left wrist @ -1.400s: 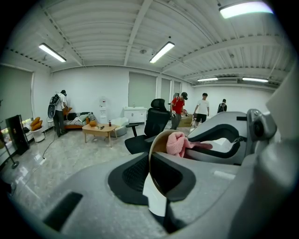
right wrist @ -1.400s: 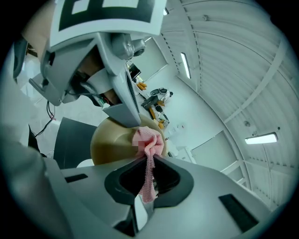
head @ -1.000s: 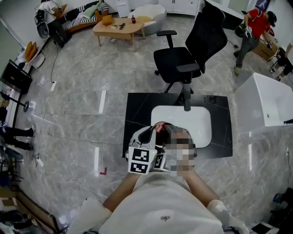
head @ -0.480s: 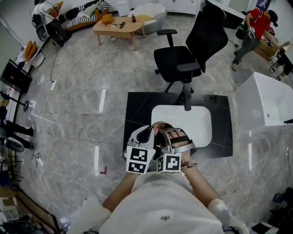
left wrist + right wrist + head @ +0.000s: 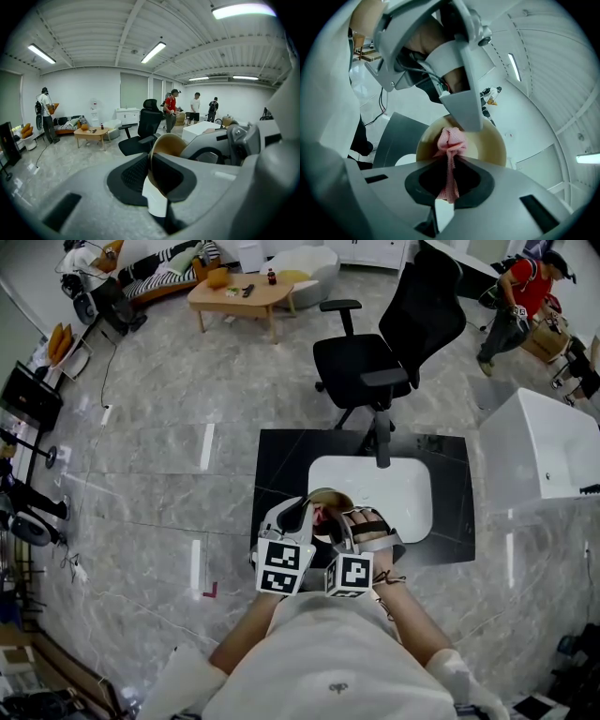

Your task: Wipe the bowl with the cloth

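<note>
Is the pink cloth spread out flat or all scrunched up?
Scrunched up. The pink cloth is a bunched wad pinched in the right gripper's closed jaws, poking into the bowl.

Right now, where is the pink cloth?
In the right gripper view, centre: the cloth is pinched in the right gripper, its bunched end inside the bowl, which the left gripper holds by its rim.

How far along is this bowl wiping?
Done: the left gripper grips the bowl by its rim, and the right gripper pinches the pink cloth. In hand: the cloth's bunched end sits inside the bowl, apparently wiping. Left: probably more wiping; how much is already wiped can't be seen.
</note>
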{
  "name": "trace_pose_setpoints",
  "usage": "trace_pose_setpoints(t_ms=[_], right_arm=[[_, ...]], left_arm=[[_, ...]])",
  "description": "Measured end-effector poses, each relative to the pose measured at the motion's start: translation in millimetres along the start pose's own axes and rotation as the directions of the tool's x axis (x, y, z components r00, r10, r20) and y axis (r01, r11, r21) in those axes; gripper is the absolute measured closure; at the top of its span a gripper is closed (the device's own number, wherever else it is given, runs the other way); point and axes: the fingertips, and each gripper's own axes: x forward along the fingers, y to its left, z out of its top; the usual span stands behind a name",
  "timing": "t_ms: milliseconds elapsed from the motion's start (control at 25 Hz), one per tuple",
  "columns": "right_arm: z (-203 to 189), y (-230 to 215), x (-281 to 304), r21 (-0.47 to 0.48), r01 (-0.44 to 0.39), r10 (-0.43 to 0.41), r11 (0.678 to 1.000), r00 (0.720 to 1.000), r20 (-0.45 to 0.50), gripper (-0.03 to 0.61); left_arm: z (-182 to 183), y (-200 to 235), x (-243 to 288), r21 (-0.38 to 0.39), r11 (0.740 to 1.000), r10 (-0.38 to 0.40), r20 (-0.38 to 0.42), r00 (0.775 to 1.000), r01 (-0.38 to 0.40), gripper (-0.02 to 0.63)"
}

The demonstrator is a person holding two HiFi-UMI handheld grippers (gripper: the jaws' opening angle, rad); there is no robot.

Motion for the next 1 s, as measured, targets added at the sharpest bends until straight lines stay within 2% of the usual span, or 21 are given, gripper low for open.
trace_pose_setpoints(t_ms=[120,240,360,600,800,1000], right_arm=[[-7,-15,1,-0.016,0.096,-0.097,0.995,0.994,-0.046,0.552],[-10,-41,-3,-0.013,0.222,-0.222,0.975,0.973,-0.065,0.552],[-7,-50,-6,-0.022,0.270,-0.271,0.963,0.961,-0.055,0.552],[-7,-43,-3,-0.007,0.229,-0.229,0.973,0.972,-0.052,0.552],[4,-16,3,0.029,0.122,-0.122,0.992,0.992,0.004,0.552],[17,0,4,0.051,0.063,-0.065,0.997,0.997,0.042,0.552]], left_arm=[[1,1,1,-0.011,1.000,0.001,0.001,1.000,-0.001,0.586],[3,1,1,-0.037,0.999,-0.006,0.004,1.000,0.006,0.586],[5,-2,2,-0.031,0.999,-0.015,0.009,1.000,0.015,0.587],[6,-3,2,-0.024,1.000,-0.018,0.005,1.000,0.018,0.586],[2,0,5,-0.030,1.000,-0.008,0.003,1.000,0.008,0.586],[3,-1,7,-0.023,1.000,-0.012,-0.005,1.000,0.012,0.586]])
